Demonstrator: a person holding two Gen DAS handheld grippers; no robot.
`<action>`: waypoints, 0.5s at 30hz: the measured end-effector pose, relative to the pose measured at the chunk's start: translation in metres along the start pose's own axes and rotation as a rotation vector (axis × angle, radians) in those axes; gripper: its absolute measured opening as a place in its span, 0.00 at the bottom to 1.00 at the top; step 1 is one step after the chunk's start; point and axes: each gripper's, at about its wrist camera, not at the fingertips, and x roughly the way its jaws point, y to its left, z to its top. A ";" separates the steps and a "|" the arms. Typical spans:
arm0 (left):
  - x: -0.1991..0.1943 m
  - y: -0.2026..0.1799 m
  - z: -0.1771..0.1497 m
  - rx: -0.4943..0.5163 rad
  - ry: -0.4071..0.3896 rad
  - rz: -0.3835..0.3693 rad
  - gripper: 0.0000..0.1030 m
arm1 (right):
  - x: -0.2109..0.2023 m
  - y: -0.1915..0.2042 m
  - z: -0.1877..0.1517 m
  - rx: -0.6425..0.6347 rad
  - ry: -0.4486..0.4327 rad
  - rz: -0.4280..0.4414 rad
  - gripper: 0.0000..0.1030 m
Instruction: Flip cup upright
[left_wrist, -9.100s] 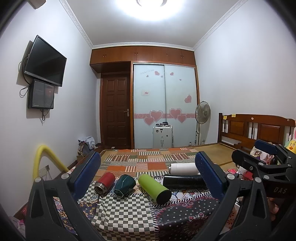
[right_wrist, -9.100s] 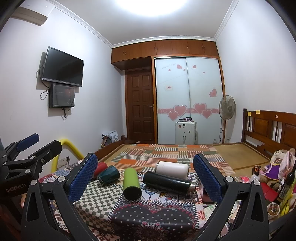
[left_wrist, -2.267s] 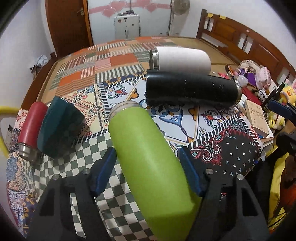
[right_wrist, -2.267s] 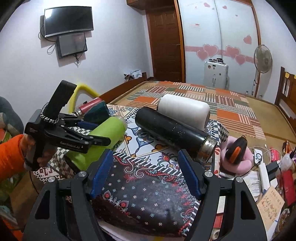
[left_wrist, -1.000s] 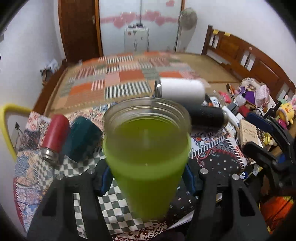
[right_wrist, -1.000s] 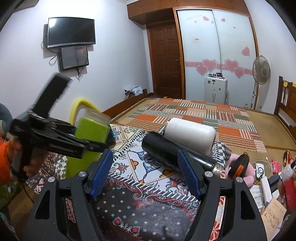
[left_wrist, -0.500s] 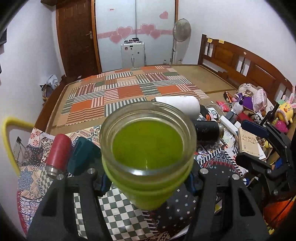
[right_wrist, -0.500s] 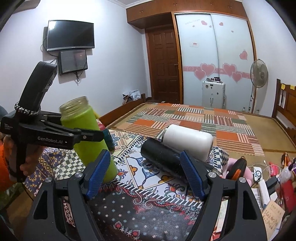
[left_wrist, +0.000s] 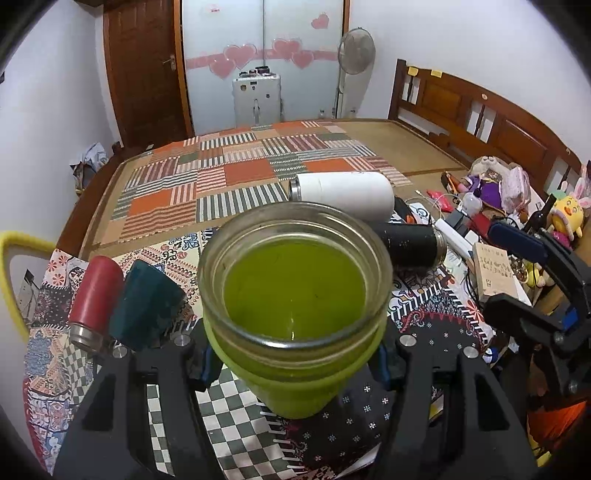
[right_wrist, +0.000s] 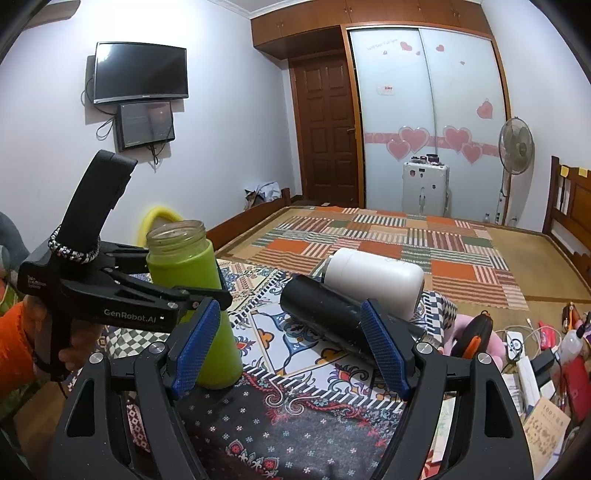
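Green cup (right_wrist: 192, 295) stands mouth-up at the bench's near left edge, base seemingly on the patterned cloth (right_wrist: 295, 424) — contact hidden behind a finger. Left gripper (left_wrist: 295, 363) is clamped on its mid-body; right gripper (right_wrist: 288, 347) hangs spread, holding nothing. Likely rigid, smooth-skinned and empty, so light but tall — tippy on soft cloth. Best hold: mid-body, below the clear threaded neck.

Even indoor light, soft shadows; fisheye bends edges, dark corners; both views mostly sharp.
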 end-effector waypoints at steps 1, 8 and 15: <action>0.000 0.000 -0.001 -0.002 -0.005 -0.001 0.61 | 0.001 0.000 0.000 -0.001 0.002 -0.002 0.74; -0.002 0.001 -0.004 -0.025 -0.018 -0.002 0.61 | 0.001 0.001 0.000 0.009 0.011 0.000 0.74; -0.014 -0.001 -0.011 -0.030 -0.063 0.013 0.72 | -0.004 0.005 0.001 0.004 0.006 -0.011 0.74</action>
